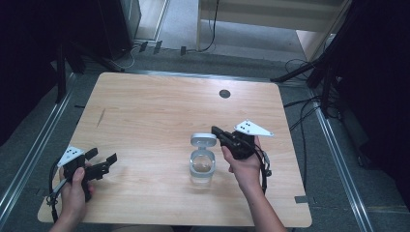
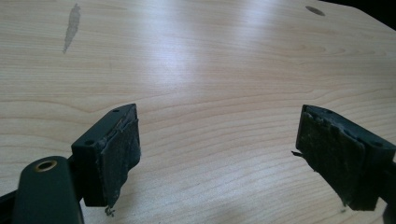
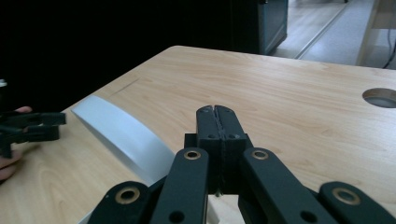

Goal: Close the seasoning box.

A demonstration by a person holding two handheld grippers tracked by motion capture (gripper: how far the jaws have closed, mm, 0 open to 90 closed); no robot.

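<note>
Jar [image 1: 202,166] of clear glass with a flip lid [image 1: 203,140] stands near the middle of the bench [image 1: 145,111], lid swung open. We judge it rigid, fairly heavy, smooth and breakable; the lid edge or rim seems the best place to hold. The right gripper [image 1: 216,131] has its jaws together just beside the lid, apparently holding nothing. The left gripper [image 1: 104,158], jaws apart, stays well apart from it. We cannot see if the jar holds something, and its hinge is unclear.
</note>
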